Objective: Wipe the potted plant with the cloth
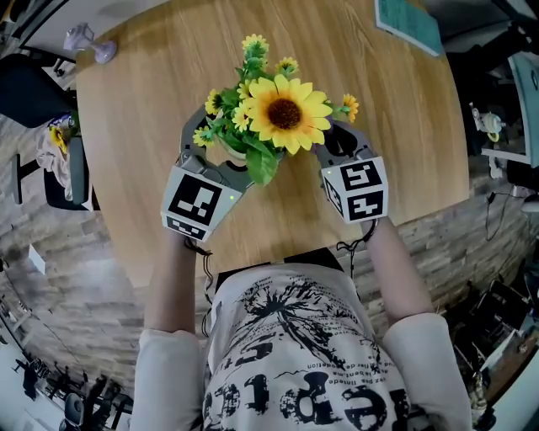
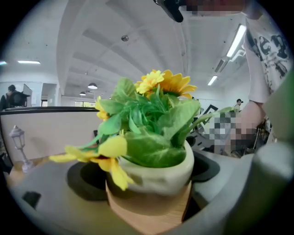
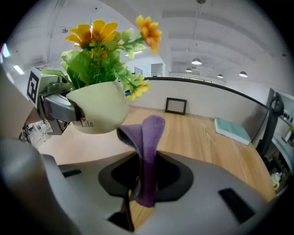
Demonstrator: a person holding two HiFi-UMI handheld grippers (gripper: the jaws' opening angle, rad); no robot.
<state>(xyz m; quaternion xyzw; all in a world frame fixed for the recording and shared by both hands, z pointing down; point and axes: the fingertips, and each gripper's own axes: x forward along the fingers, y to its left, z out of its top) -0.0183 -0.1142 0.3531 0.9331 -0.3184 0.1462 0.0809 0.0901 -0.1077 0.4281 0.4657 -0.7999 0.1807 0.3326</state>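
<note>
Now the left gripper (image 2: 147,195) is clamping the potted plant (image 2: 151,151), blooms pointing up.
The right gripper (image 3: 142,183) is pinching a fuzzy purple cloth (image 3: 149,137) upright.

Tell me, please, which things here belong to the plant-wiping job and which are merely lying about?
Job in hand: potted plant, held by the left gripper; purple cloth, clamped in the right gripper.
Lying about: teal book; small lamp ornament; picture frame.
</note>
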